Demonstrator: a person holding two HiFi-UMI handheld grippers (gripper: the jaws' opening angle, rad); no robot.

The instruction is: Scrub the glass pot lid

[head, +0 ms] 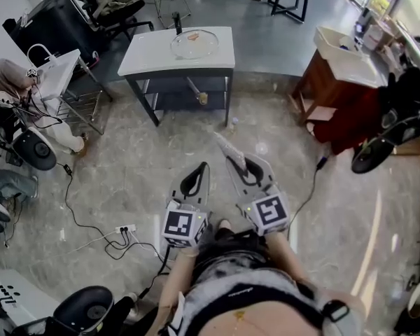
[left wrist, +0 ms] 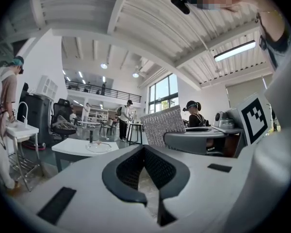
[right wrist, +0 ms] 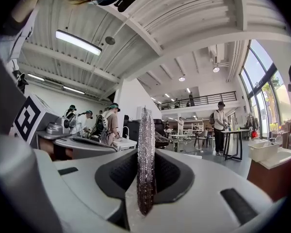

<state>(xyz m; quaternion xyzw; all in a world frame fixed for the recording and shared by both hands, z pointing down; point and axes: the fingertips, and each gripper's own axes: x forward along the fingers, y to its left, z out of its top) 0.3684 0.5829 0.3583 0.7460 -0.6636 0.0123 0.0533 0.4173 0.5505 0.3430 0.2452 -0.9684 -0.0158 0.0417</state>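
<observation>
Lid (head: 194, 43) sits on white table (head: 147, 58), well ahead. Right gripper (head: 239, 168) fingers clamp silvery scrub pad (right wrist: 145, 159) edge-on, ready for scrubbing; left gripper (head: 196, 182) fingers together, empty, presumably free for steadying.

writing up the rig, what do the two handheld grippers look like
The left gripper and right gripper are matching pale grey tapered shells. Black textured pads line a teardrop-shaped opening. Each carries a white cube printed with black square markers.
</observation>
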